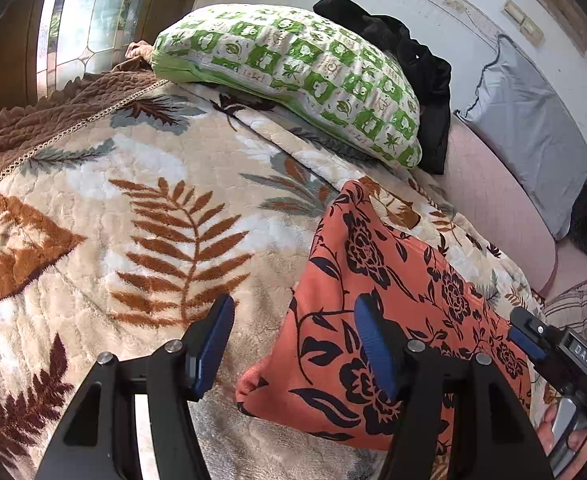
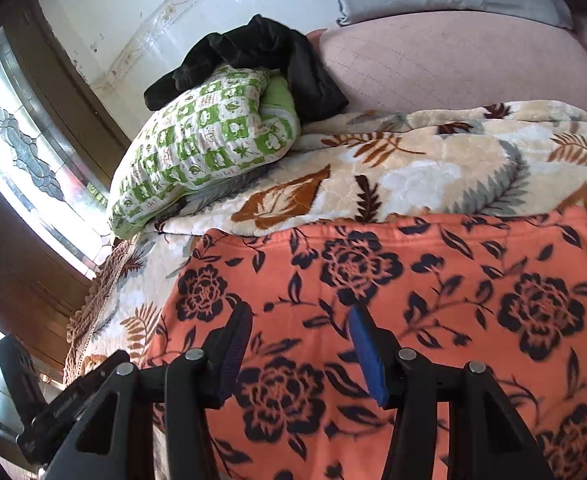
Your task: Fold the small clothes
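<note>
An orange garment with a black flower print lies flat on a cream blanket with brown leaves. My left gripper is open and empty, above the garment's left edge, its right finger over the cloth. The right gripper's body shows at the garment's right side. In the right wrist view the garment fills the lower frame. My right gripper is open and empty just above it. The left gripper's body shows at lower left.
A green and white patterned pillow lies at the head of the bed with a black garment behind it. A grey pillow leans on the white wall over a pink sheet. A window is at the left.
</note>
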